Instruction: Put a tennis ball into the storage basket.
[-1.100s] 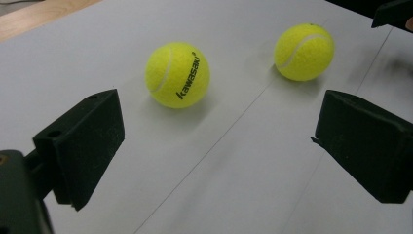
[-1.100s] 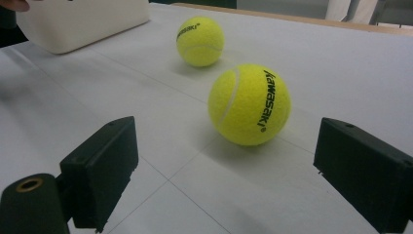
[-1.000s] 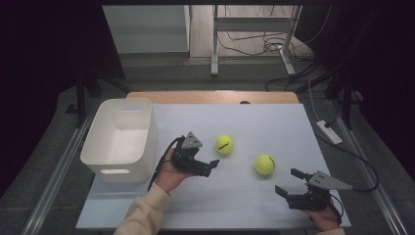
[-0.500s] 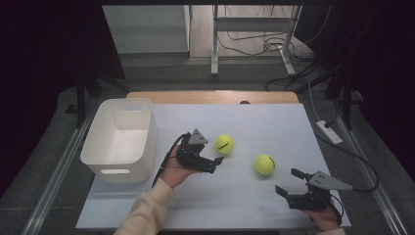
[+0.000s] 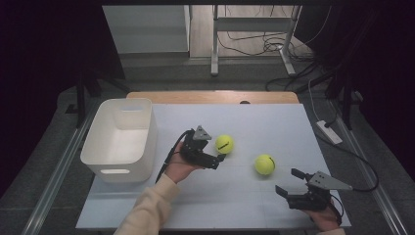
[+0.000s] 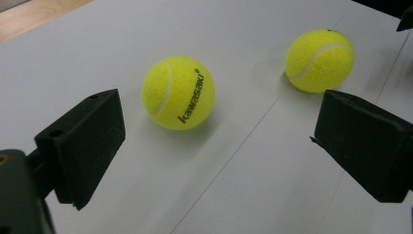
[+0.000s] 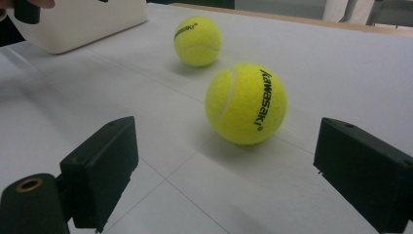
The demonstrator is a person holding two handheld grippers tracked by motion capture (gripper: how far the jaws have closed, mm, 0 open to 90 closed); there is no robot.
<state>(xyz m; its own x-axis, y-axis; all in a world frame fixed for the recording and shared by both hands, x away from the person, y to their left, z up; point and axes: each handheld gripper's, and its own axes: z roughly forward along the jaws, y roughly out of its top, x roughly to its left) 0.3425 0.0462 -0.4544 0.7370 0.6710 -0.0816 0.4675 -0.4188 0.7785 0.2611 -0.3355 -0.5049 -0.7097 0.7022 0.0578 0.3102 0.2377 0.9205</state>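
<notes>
Two yellow tennis balls lie on the white table. In the high view my left gripper (image 5: 216,154) is open, its jaws just short of the left ball (image 5: 224,144). In the left gripper view (image 6: 219,141) that ball (image 6: 178,92) sits ahead and slightly left of the gap, with the other ball (image 6: 320,59) farther right. My right gripper (image 5: 289,182) is open near the front right edge, pointing at the right ball (image 5: 265,164). In the right gripper view (image 7: 229,158) this ball (image 7: 246,103) lies just beyond the open jaws, and the other ball (image 7: 197,41) is behind it.
A white plastic bin (image 5: 120,137) stands at the table's left, beside the left hand; its corner (image 7: 78,22) is in the right gripper view. A wooden strip (image 5: 213,96) runs along the far edge. Cables and a power strip (image 5: 329,131) lie on the floor to the right.
My left gripper has moved right toward the left ball, closing most of the gap. The right gripper and both balls have stayed in place.
</notes>
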